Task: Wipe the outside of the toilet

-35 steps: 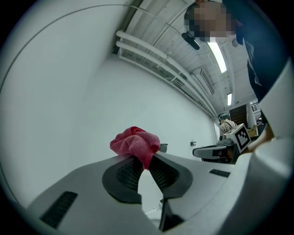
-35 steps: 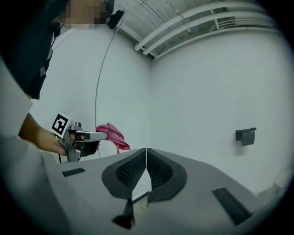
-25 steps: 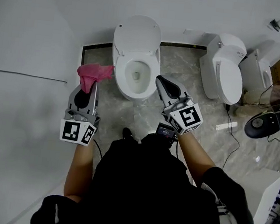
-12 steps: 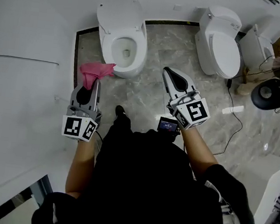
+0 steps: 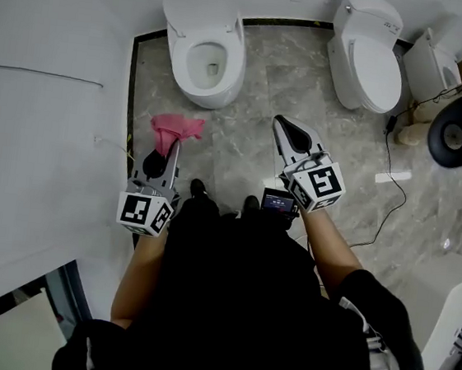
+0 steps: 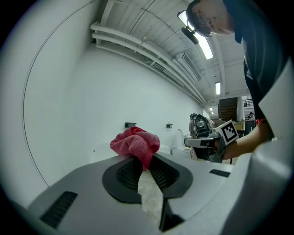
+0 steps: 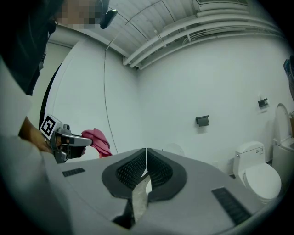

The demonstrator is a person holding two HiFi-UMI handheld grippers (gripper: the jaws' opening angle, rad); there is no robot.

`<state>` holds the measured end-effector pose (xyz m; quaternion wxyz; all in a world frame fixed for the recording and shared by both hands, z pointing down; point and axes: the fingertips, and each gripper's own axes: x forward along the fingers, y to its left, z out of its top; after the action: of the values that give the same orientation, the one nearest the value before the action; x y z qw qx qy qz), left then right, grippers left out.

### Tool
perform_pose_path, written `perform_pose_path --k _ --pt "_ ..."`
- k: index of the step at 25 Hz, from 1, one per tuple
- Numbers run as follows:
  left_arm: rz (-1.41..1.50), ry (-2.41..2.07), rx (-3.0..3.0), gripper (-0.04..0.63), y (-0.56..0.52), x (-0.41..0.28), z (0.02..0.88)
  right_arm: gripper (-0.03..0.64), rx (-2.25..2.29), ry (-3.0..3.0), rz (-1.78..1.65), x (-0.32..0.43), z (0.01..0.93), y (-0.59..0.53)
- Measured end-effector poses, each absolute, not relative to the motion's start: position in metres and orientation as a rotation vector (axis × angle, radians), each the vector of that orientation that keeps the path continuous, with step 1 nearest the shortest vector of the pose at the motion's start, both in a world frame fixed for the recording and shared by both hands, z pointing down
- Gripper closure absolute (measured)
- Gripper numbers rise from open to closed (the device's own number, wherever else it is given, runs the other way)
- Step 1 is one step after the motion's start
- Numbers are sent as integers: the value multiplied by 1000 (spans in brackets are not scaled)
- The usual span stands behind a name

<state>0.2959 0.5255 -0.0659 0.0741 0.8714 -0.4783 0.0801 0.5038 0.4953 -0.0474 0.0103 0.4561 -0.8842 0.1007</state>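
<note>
- While I face the open toilet (image 5: 234,66), my left gripper (image 5: 171,147) clamps the pink cloth (image 5: 177,127) near the floor's (image 5: 243,152) left edge.
- Right gripper (image 5: 281,123): jaws pressed together, empty.

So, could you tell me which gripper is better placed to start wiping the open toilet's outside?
Left, I'd say. The left gripper is shut on the pink cloth, pointing towards the open toilet; the right gripper is shut on nothing.

The crumpled pink cloth (image 6: 135,143) has its bottom end hidden between the jaws of the left gripper (image 5: 166,158). The big white box (image 5: 443,305) is cut off at the right edge.
</note>
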Motion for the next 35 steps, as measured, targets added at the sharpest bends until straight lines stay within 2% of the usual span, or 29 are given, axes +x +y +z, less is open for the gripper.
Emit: perform_pose_path --k 15,22,35 --pt "206 -1365 2640 538 529 216 -50 583 1501 -2686 301 413 -49 516" --pt "179 -1313 2628 538 534 196 -50 584 1534 -2654 297 401 -51 520" --pt "169 -1219 2676 538 541 222 -62 584 1550 -2648 299 415 -58 533"
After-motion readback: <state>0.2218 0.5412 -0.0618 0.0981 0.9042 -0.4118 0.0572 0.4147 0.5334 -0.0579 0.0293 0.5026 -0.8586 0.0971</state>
